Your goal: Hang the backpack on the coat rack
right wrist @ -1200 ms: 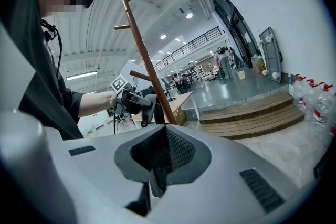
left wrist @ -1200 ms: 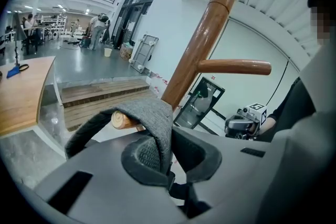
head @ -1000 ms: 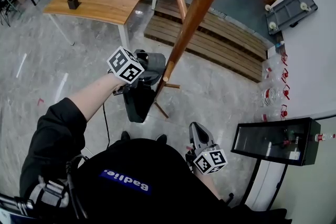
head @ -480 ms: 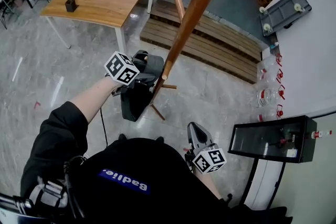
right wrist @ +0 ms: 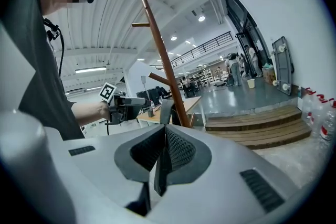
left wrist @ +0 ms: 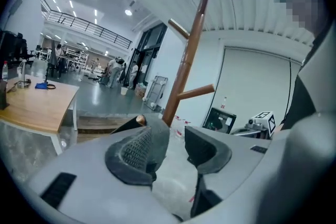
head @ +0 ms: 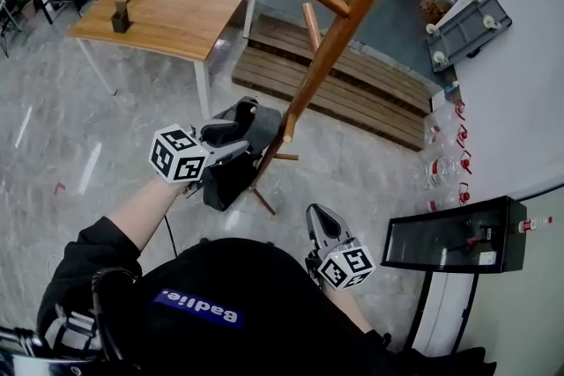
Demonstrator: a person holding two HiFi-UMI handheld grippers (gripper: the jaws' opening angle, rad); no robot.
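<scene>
The wooden coat rack (head: 330, 48) slants up through the head view, and the black backpack (head: 231, 176) hangs against its lower pole from a short peg. My left gripper (head: 240, 143) sits just left of the backpack's top, open, with nothing between its pads. In the left gripper view, a peg tip (left wrist: 140, 120) with dark backpack fabric shows behind the left pad (left wrist: 137, 149), and the rack pole (left wrist: 186, 55) stands beyond. My right gripper (head: 319, 223) is low near my body, shut and empty. The right gripper view shows the pole (right wrist: 163, 71) and the backpack (right wrist: 165, 110) ahead.
A wooden table (head: 167, 9) with small items stands at the back left. A low wooden platform (head: 352, 79) runs behind the rack. A black cabinet (head: 458, 233) and water bottles (head: 441, 172) line the right wall. The rack's feet (head: 264, 194) spread on the stone floor.
My left gripper has let go of the backpack, opened, and drawn back toward me and to the left. The backpack stays hanging on the rack. My right gripper has shifted slightly.
</scene>
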